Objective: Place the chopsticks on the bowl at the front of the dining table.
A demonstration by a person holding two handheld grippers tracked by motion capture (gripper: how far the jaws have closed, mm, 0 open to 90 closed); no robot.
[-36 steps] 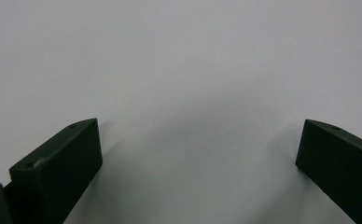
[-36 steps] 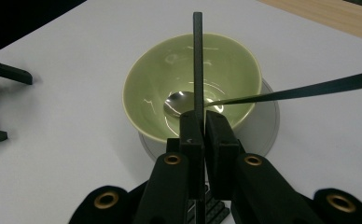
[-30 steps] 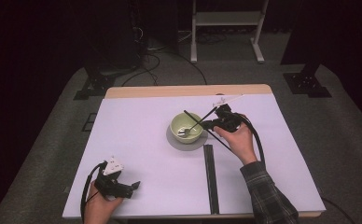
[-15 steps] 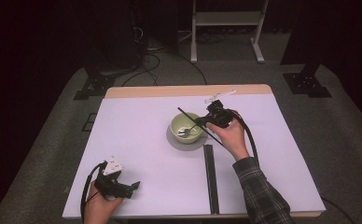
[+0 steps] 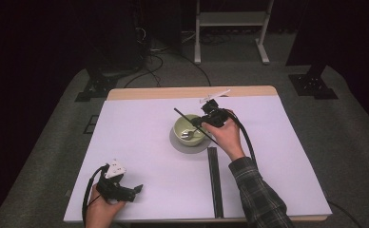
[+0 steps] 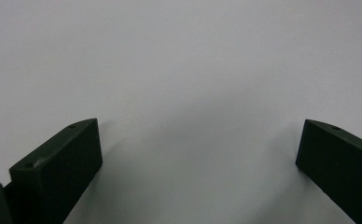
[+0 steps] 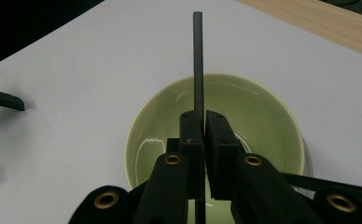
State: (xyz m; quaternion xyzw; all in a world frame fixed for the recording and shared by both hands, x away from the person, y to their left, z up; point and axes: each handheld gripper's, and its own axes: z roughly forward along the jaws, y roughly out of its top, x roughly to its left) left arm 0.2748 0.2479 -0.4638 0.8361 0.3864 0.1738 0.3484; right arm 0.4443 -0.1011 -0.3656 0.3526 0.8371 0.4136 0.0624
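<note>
The right tool (image 7: 201, 135) is clenching a thin black stick (image 7: 198, 60) above the green bowl (image 5: 180, 127); next it probably needs lowering inside; the left tool (image 5: 134, 191) is resting released

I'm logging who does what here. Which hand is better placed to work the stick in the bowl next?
Right. The right tongs are shut on the stick, directly above the bowl. The left tongs are open, resting near the table's front left corner, away from the bowl.
</note>
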